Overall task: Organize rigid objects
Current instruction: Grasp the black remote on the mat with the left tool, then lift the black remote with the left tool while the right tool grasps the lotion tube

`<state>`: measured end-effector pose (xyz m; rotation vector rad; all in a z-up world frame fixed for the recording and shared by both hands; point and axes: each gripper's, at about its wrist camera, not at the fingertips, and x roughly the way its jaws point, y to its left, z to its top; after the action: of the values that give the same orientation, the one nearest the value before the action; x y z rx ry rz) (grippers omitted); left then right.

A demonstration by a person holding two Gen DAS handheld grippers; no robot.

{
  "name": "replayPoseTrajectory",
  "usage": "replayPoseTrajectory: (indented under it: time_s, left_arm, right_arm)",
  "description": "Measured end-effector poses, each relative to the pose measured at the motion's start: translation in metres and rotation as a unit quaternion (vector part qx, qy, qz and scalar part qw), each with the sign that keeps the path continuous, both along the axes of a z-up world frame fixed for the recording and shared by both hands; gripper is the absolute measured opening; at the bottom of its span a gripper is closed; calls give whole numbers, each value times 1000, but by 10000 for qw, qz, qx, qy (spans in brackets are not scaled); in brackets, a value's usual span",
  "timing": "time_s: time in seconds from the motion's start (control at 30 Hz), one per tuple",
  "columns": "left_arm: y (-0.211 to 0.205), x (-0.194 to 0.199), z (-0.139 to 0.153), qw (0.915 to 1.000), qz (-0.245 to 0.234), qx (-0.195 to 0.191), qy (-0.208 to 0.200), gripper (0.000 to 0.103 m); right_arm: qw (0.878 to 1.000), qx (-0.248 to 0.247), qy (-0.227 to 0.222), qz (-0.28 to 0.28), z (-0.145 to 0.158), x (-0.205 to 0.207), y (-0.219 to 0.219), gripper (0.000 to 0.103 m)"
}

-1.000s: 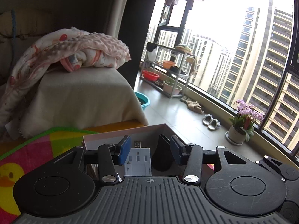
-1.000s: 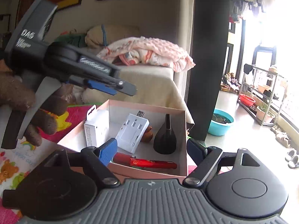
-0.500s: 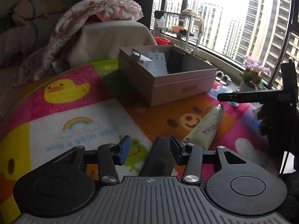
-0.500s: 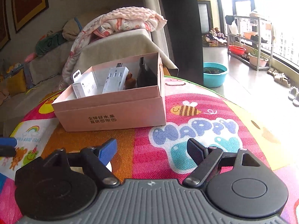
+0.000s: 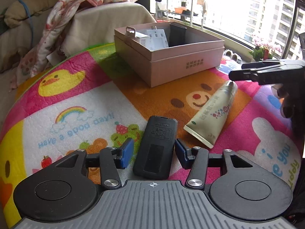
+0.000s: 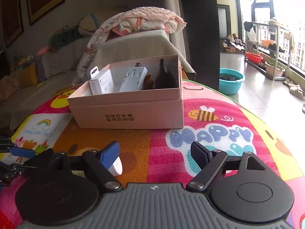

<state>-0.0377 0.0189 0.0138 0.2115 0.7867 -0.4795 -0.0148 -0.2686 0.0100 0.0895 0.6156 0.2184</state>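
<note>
left gripper (image 5: 154, 151) jaws just widened, astride black remote (image 5: 155, 148), pads clear; right gripper (image 6: 155, 153) spread, empty

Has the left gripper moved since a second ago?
Yes. The left gripper has dropped away from the pink box and now straddles the black remote.

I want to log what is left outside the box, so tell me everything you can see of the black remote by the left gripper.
The black remote is a slim, matte, plastic-looking bar lying flat on the colourful play mat, back side up: an embossed panel near its far end and a rectangular battery cover nearer the camera. It lies between the blue pads of the left gripper, whose jaws have just been opening; gaps show on both sides, so nothing grips it. A cream tube lies apart to its right.
</note>
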Motion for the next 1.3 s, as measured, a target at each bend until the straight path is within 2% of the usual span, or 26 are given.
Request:
replayPoseTrajectory:
  time_s: [0.07, 0.17, 0.23, 0.3, 0.4, 0.53, 0.63, 0.73, 0.8, 0.87, 0.93, 1.0, 1.13, 1.23, 1.3]
  left_arm:
    - [-1, 6, -1, 9997, 246, -10, -79, 54]
    - [-1, 12, -4, 9982, 531, -269, -106, 52]
    - [-2, 14, -5, 9971, 639, -399, -123, 51]
    - [-5, 15, -5, 9968, 660, -424, -150, 51]
    - [-9, 12, -6, 9968, 611, -489, -146, 51]
    - [-11, 7, -5, 9966, 563, -592, -114, 51]
    - [-11, 2, -4, 9948, 385, -940, 107, 51]
    - [-15, -5, -4, 9924, 111, -1188, 296, 51]
    - [-20, -10, -4, 9935, -2, -1115, 239, 51]
    - [-22, -13, -5, 9944, -44, -1040, 178, 51]
    - [-20, -11, -6, 9934, 0, -1131, 208, 51]
    - [-17, -9, -6, 9921, 101, -1227, 231, 50]
    - [-16, -7, -7, 9929, 319, -1137, 103, 44]
    - [-13, -7, -6, 9934, 481, -1045, 10, 44]
    - [-10, -7, -5, 9936, 650, -918, -84, 47]
  right_arm:
    - [9988, -312, -113, 361, 5, -7, 13, 83]
    - [9941, -609, -193, 875, 14, -18, 28, 83]
    - [9889, -783, -88, 1259, 15, -23, 36, 83]
    - [9806, -1173, 98, 1569, 10, -24, 45, 83]
    - [9715, -1815, 215, 1509, -1, -16, 53, 85]
    - [9833, -1602, 313, 809, 4, 11, 44, 85]
    - [9890, -1327, 518, 408, 1, 30, 42, 85]
    - [9914, -1114, 687, 54, -4, 43, 39, 85]
    - [9915, -1061, 749, -63, -4, 44, 36, 85]
    - [9901, -1205, 698, -179, -3, 41, 34, 85]
    - [9892, -1284, 645, -291, 0, 35, 28, 85]
    - [9905, -1174, 614, -368, 6, 29, 21, 85]
    - [9955, -702, 539, -334, 21, 18, 16, 85]
    - [9966, -151, 805, 127, 24, 17, 28, 85]
    - [9941, 36, 1011, 379, 19, 21, 44, 85]
